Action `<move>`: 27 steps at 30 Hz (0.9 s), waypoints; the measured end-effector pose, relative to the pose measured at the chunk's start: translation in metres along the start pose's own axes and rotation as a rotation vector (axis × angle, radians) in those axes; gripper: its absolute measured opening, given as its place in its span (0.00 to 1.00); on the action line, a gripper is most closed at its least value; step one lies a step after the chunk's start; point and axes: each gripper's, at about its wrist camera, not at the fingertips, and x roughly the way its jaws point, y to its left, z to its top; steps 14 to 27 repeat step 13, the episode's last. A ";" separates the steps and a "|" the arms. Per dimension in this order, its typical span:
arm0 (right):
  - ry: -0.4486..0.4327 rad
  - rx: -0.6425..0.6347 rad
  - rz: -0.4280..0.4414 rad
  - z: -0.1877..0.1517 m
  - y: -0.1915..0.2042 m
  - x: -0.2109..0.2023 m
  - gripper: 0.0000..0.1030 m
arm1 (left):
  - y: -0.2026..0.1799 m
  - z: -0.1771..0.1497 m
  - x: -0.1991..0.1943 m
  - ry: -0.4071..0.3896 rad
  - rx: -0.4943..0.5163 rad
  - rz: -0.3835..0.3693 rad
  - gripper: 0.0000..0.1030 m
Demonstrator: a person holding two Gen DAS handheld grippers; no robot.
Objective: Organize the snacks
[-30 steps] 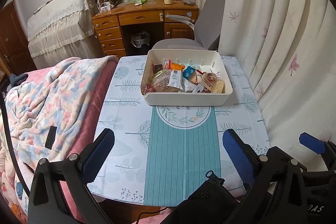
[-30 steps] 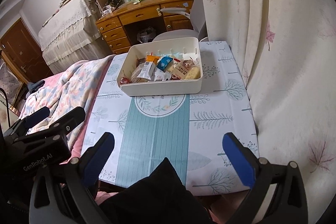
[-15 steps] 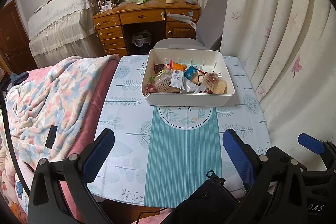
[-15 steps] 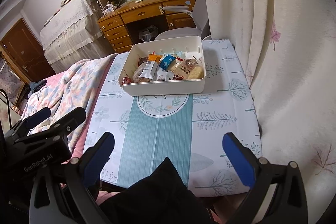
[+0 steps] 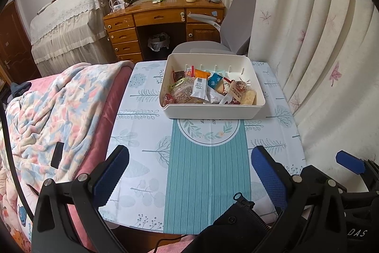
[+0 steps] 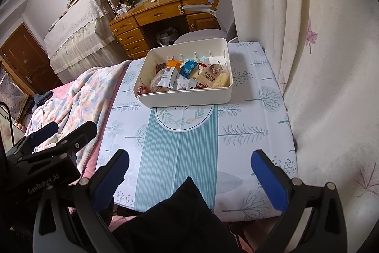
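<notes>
A white plastic bin (image 5: 213,109) (image 6: 187,97) stands at the far half of the small table and holds several wrapped snacks (image 5: 208,89) (image 6: 187,77) in a loose heap. My left gripper (image 5: 189,172) hovers open over the table's near edge, well short of the bin, with nothing between its blue pads. My right gripper (image 6: 189,172) is open and empty too, above the near edge on the right side. Each gripper shows at the side of the other's view: the right one's blue tip (image 5: 348,161), the left one's black body (image 6: 47,153).
The table (image 5: 146,158) (image 6: 248,134) wears a tree-print cloth with a teal striped runner. A bed with a floral blanket (image 5: 47,115) borders its left side, a curtain (image 5: 319,51) its right. Behind stand a grey chair (image 5: 236,23) and a wooden desk (image 5: 161,18).
Both views have shifted slightly, so the bin sits a little further right and lower in frame. Both grippers stay open and nothing was picked up.
</notes>
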 end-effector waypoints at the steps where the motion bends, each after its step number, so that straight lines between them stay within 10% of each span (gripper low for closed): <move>1: -0.001 -0.001 0.000 0.000 -0.001 0.000 1.00 | 0.000 0.000 0.000 -0.001 0.000 0.001 0.99; 27: 0.005 -0.002 0.003 0.000 0.000 0.001 1.00 | 0.001 -0.001 0.001 0.001 0.001 0.002 0.99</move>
